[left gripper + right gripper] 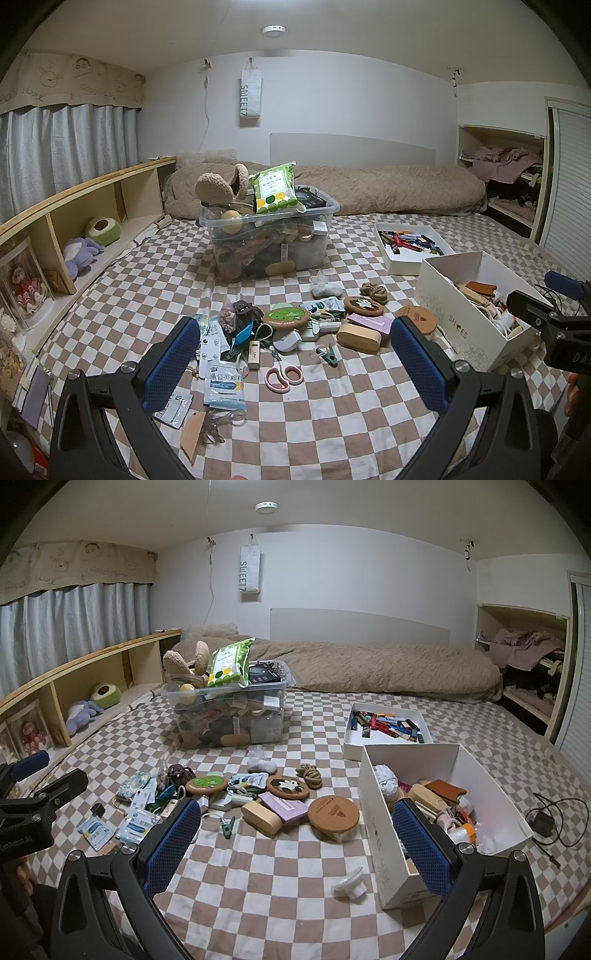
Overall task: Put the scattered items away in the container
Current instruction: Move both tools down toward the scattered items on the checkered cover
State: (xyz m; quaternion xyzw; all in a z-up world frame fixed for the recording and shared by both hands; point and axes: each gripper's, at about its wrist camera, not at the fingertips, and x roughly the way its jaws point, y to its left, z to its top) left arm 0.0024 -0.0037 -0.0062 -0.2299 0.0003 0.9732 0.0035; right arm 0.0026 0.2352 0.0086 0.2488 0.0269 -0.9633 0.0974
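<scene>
Hovering over the checked bed, left claw and right claw both gape wide, empty. Scattered clutter, scissors included, lies left of the white box marked "SHOES"; a "SWEETZ" bag hangs behind.

The left gripper hangs wide open above scissors on the checkered sheet, empty.

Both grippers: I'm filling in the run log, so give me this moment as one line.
left gripper: open, empty | right gripper: open, empty | items: scattered on bedspread | white shoebox: partly filled
</scene>
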